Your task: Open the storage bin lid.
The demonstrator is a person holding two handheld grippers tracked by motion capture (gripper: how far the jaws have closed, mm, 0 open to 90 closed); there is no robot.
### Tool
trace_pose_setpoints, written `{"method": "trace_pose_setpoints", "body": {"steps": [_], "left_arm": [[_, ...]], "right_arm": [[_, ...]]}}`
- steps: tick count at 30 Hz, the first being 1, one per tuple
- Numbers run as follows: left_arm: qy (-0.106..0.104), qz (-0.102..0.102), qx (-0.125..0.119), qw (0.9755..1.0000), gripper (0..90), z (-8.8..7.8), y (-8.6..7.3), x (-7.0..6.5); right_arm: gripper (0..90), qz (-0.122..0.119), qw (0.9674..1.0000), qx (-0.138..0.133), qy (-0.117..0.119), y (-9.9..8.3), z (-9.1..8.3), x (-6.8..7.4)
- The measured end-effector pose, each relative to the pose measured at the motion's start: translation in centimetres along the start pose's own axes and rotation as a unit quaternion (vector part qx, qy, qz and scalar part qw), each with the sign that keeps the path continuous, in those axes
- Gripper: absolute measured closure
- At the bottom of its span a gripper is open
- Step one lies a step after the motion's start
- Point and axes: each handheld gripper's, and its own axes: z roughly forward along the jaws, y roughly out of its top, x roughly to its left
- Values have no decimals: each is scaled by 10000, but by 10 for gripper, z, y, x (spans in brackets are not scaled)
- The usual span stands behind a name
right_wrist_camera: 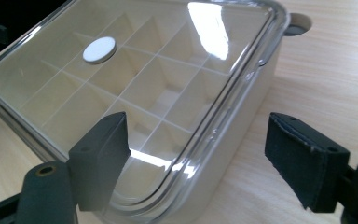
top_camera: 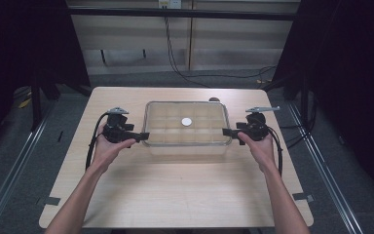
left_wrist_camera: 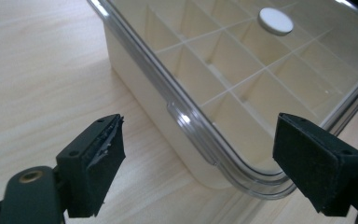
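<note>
One box (top_camera: 187,144) stands on the bench (top_camera: 175,195), a cream-coloured container with rounded corners, divided inside by thin walls into a grid of compartments. One clear lid (top_camera: 165,124) covers it, and one small white round knob (top_camera: 187,121) sits at the middle of the lid. The box stands about midway between the bench's left and right edges, closer to the far edge than to the near one. Its long axis runs left to right, parallel to the near edge of the bench, and it sits flat with the lid facing up.

Two grippers are in play, one in each of the person's hands. The left gripper (top_camera: 142,135) is at the left short end of the box, near its front corner, pointing inward along the long axis. In the left gripper view its jaws stand wide apart and released, one out over the bare bench beside the box wall, the other beyond the rounded corner, so that the corner of box and lid lies in the gap; neither pad touches it.

The right gripper (top_camera: 228,132) mirrors it at the right short end, also pointing inward. In the right gripper view its jaws are likewise spread and released, straddling the near corner: one sits in front of the lid, the other out over the bench beside the wall. Whether the first one touches the lid I cannot tell.
</note>
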Motion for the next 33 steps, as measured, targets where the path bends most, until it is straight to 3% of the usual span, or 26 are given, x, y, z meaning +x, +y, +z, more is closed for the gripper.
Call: {"method": "trace_pose_setpoints", "body": {"steps": [14,21,25,33], "left_arm": [[-215,-94,121,9997,167,14,-2,-2],[-298,26,249,9992,168,21,5,-7],[-463,41,302,9985,161,29,8,-10],[-439,71,400,9982,141,32,11,-12]], "right_arm": [[188,34,9998,68,159,-4,16,3],[145,45,9998,58,182,-2,22,7],[148,56,9998,49,187,-2,23,6],[131,89,9997,133,191,-4,28,5]]}}
